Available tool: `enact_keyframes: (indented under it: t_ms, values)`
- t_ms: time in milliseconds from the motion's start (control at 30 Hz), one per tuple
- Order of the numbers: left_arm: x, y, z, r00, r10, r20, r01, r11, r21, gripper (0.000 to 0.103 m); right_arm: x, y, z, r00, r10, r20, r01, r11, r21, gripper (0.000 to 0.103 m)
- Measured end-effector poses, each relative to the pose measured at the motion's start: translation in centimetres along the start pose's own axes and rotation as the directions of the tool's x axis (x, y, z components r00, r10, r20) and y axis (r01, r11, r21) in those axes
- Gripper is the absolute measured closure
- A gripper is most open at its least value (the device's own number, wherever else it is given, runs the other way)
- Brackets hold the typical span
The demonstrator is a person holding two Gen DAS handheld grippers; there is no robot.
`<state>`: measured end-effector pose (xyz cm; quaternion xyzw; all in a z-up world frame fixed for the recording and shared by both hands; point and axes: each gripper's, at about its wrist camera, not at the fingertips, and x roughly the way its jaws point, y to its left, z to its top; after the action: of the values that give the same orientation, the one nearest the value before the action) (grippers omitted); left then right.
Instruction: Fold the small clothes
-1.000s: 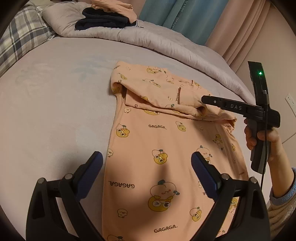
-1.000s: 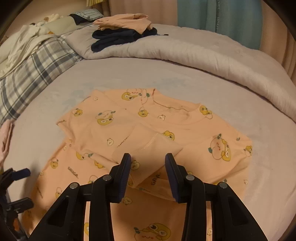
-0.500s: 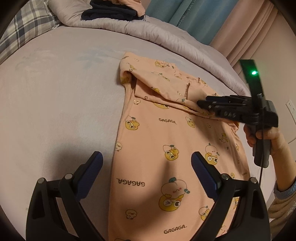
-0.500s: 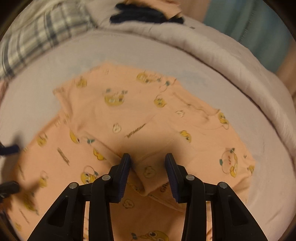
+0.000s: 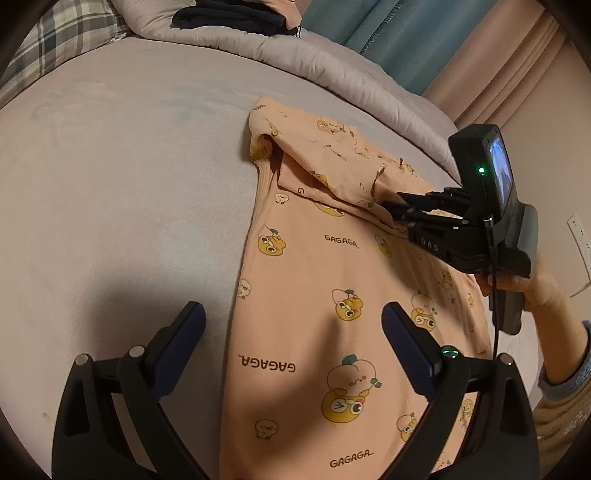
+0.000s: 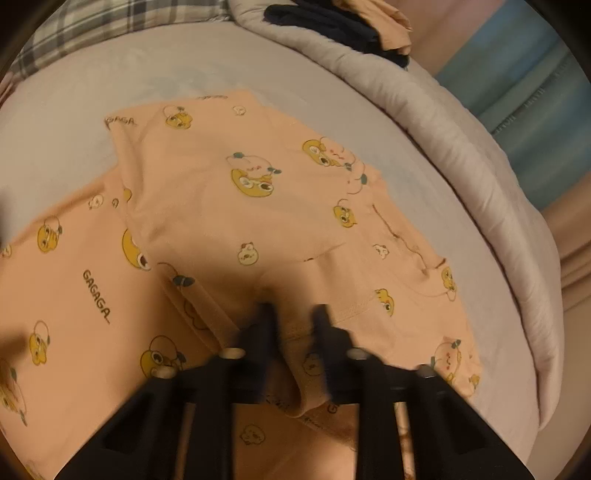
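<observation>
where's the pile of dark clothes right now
In the left wrist view the dark clothes sit at the top, on the rolled grey duvet at the far side of the bed, beyond the peach shirt, with a peach garment stacked on them.

A bed [image 5: 122, 192] covered in a smooth grey sheet carried everything. A peach cartoon-print garment [image 5: 332, 314] lay flat on its near right part, far end folded over. A rolled grey duvet [image 5: 325, 70] ran along the far edge, a plaid blanket [image 5: 62, 33] at far left.

Soft matt peach cotton-like shirt [image 5: 332, 314] on smooth matt grey bedsheet [image 5: 129, 184]; quilted duvet [image 5: 332, 70].
</observation>
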<state>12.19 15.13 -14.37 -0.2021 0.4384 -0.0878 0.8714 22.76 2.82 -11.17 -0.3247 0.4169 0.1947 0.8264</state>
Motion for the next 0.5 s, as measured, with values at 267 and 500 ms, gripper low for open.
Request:
enact_keyframes:
  t_ms: [267, 500]
  values:
    - [-0.2, -0.3, -0.1, 1.000, -0.010, -0.005, 0.010, 1.000, 0.003, 0.007, -5.6, -10.1, -5.5, 0.962, 0.081, 0.261, -0.201, 0.857, 0.475, 0.093]
    - [0.1, -1.5, 0.3, 1.000, -0.014, -0.015, 0.014, 0.999, 0.034, 0.007, -3.9, -15.7, -13.7, 0.920, 0.149, 0.363, -0.380, 0.566, 0.731, 0.092]
